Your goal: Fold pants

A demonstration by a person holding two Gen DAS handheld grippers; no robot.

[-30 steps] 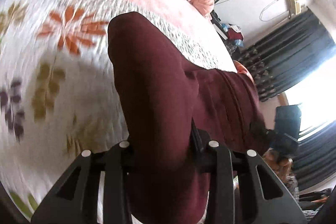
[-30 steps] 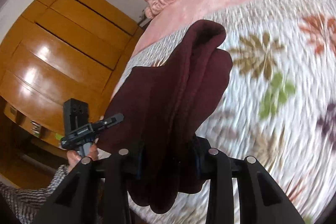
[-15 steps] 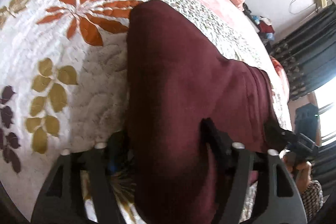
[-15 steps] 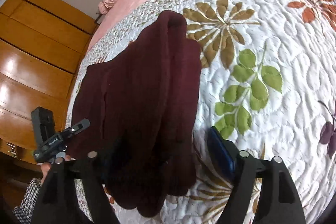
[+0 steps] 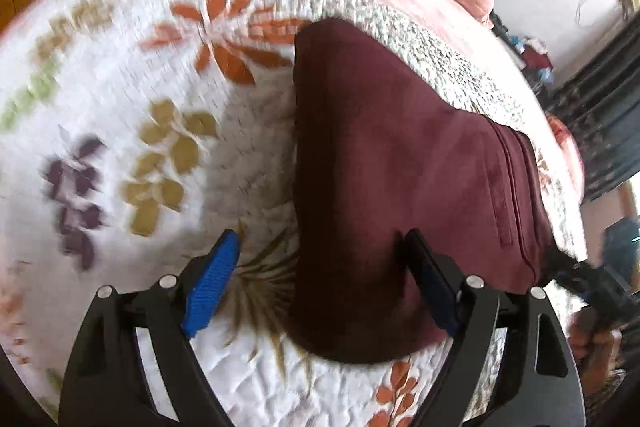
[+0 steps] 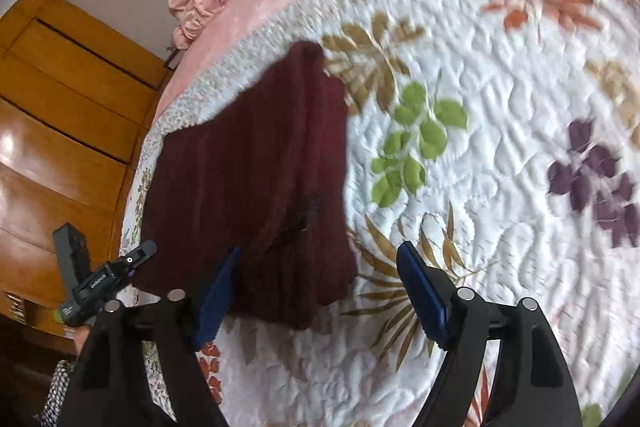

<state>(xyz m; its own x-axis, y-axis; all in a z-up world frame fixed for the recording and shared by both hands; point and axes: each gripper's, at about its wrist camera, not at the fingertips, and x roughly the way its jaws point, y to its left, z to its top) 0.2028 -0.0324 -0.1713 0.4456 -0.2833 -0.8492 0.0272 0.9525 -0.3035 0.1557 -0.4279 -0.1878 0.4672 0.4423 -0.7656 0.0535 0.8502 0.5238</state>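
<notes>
Pants (image 5: 400,163) lie folded in a maroon bundle on the floral quilt (image 5: 120,87), near the bed's side edge by the wooden wardrobe (image 6: 60,115). My left gripper (image 5: 320,279) and right gripper (image 6: 316,287) both stand wide, clamping nothing, blue pads (image 5: 212,283) at the bundle's near end. I judge the main folds done; perhaps one last fold or smoothing remains.

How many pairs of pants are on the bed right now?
1: the maroon pants lie folded on the floral quilt, near its edge. Others may be hidden outside these views.
</notes>
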